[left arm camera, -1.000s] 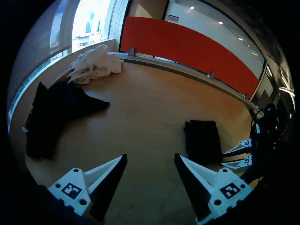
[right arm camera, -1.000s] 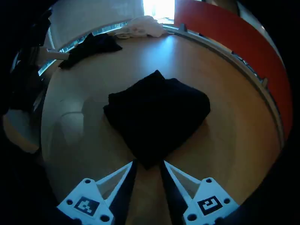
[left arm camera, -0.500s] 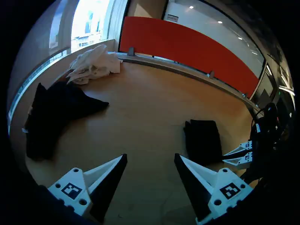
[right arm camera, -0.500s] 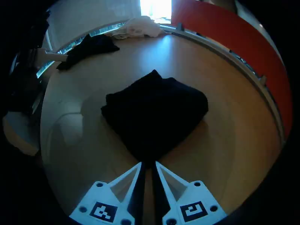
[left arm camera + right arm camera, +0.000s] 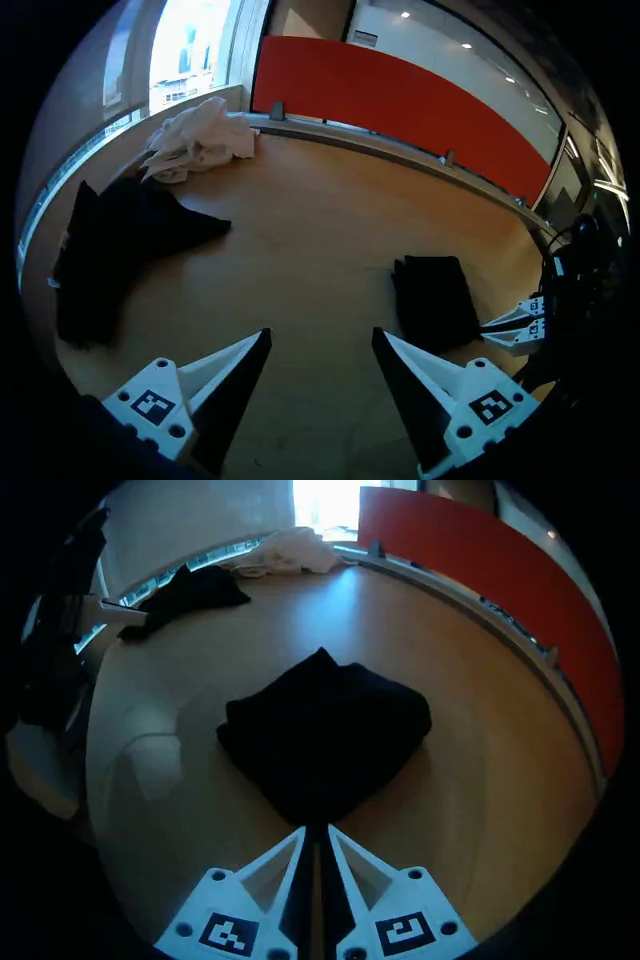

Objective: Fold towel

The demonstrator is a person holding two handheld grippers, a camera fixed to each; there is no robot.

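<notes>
evidently right gripper (image 5: 316, 832) pinches near corner of folded black towel (image 5: 324, 728) for repositioning; left gripper (image 5: 320, 344) wide open, empty.

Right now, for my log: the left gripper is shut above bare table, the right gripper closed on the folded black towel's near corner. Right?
No: the left gripper is open, fingers wide apart, in the left gripper view. The right gripper pinches the folded black towel.

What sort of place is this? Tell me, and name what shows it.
Probably an office workstation: a wooden desk backed by a red divider panel, a bright window beside it, recessed ceiling lights beyond. A folded black towel lies on it.
</notes>
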